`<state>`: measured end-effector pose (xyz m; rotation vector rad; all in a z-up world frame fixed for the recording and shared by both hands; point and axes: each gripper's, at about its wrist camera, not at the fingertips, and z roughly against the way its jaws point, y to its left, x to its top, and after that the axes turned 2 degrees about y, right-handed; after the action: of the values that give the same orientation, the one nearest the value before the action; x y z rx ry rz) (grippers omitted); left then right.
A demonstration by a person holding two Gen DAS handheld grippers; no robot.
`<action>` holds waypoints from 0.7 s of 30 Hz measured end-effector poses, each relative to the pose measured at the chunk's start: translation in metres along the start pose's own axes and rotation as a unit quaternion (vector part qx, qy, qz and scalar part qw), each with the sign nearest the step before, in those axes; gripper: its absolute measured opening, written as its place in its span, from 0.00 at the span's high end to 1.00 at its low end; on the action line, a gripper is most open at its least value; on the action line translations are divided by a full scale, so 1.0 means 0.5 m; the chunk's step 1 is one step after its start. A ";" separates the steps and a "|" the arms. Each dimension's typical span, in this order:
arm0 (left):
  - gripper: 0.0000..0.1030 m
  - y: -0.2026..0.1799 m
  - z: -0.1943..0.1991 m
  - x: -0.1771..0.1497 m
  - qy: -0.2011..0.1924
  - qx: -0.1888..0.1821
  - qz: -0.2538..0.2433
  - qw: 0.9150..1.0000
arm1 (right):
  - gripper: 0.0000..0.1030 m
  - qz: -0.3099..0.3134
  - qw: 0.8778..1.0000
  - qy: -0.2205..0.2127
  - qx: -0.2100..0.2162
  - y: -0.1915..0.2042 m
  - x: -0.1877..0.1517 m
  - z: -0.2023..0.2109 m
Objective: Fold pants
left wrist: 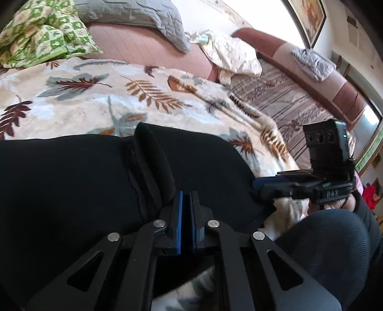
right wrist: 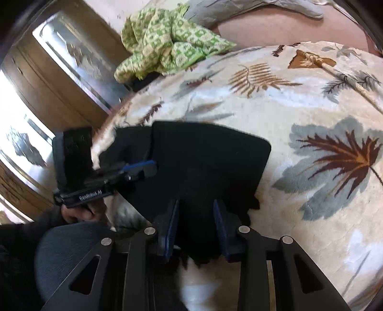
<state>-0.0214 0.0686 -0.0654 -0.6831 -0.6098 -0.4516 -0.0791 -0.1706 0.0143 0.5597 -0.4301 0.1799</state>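
Black pants [left wrist: 71, 179] lie across a leaf-patterned blanket [left wrist: 95, 95], folded into a compact block [right wrist: 203, 155] in the right wrist view. My left gripper [left wrist: 187, 196] is shut, and a raised ridge of the black cloth runs right up to its pads. From the right wrist view, the left gripper [right wrist: 152, 167] lies sideways at the pants' left edge. My right gripper [right wrist: 196, 215] stands open over the near edge of the pants, with black cloth between its fingers but not pressed. Its blue-padded tip [left wrist: 255, 185] reaches the pants' right edge.
A green checked cloth [right wrist: 167, 43] and a grey quilt [left wrist: 134, 16] lie at the back of the bed. Cream fabric [left wrist: 232, 55] and a striped cover [left wrist: 287, 100] sit to the right. The person's knee [left wrist: 323, 239] is close below. A wooden cabinet [right wrist: 47, 71] stands left.
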 end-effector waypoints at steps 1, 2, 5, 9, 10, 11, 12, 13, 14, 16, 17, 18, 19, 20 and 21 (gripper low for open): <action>0.92 -0.002 0.018 -0.007 -0.008 -0.002 0.001 1.000 | 0.67 -0.003 1.000 -0.012 -0.001 0.000 0.004 0.010; 0.90 0.002 0.044 -0.020 -0.020 -0.005 0.007 1.000 | 0.63 -0.006 1.000 -0.031 -0.004 -0.001 0.010 0.024; 0.62 0.040 0.137 -0.076 -0.060 -0.003 0.051 0.997 | 0.47 -0.027 0.996 -0.083 -0.026 -0.012 0.023 0.046; 0.58 0.144 0.234 -0.153 -0.112 0.020 0.189 0.975 | 0.46 -0.069 0.988 -0.099 -0.101 -0.043 0.032 0.023; 0.58 0.175 0.261 -0.174 -0.132 0.028 0.238 0.962 | 0.46 -0.082 0.986 -0.095 -0.111 -0.050 0.032 0.014; 0.58 0.198 0.276 -0.187 -0.146 0.031 0.272 0.951 | 0.46 -0.093 0.985 -0.094 -0.114 -0.057 0.033 0.006; 0.55 0.217 0.284 -0.195 -0.157 0.032 0.303 0.939 | 0.46 -0.099 0.984 -0.094 -0.111 -0.060 0.033 0.002; 0.51 0.244 0.291 -0.205 -0.171 0.030 0.348 0.921 | 0.46 -0.100 0.984 -0.094 -0.110 -0.063 0.033 -0.001; 0.50 0.269 0.290 -0.211 -0.183 0.019 0.388 0.903 | 0.46 -0.097 0.984 -0.094 -0.112 -0.061 0.032 -0.003; 0.49 0.302 0.281 -0.215 -0.202 -0.002 0.427 0.881 | 0.46 -0.087 0.985 -0.092 -0.118 -0.059 0.030 -0.002; 0.49 0.313 0.275 -0.213 -0.213 -0.009 0.442 0.871 | 0.46 -0.083 0.985 -0.091 -0.121 -0.057 0.028 -0.004; 0.48 0.321 0.270 -0.208 -0.221 -0.012 0.454 0.863 | 0.46 -0.081 0.985 -0.089 -0.123 -0.057 0.026 -0.004; 0.45 0.327 0.265 -0.200 -0.227 -0.016 0.465 0.856 | 0.46 -0.080 0.985 -0.089 -0.123 -0.057 0.023 -0.003; 0.43 0.329 0.261 -0.192 -0.231 -0.018 0.471 0.851 | 0.46 -0.080 0.985 -0.088 -0.123 -0.057 0.019 -0.001; 0.39 0.332 0.257 -0.185 -0.235 -0.019 0.478 0.846 | 0.46 -0.081 0.985 -0.088 -0.123 -0.058 0.017 0.000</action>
<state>-0.0423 0.2906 -0.1202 -1.0501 -0.6326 0.6640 -0.0637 -0.1944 0.0044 0.3661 -0.5675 -0.0800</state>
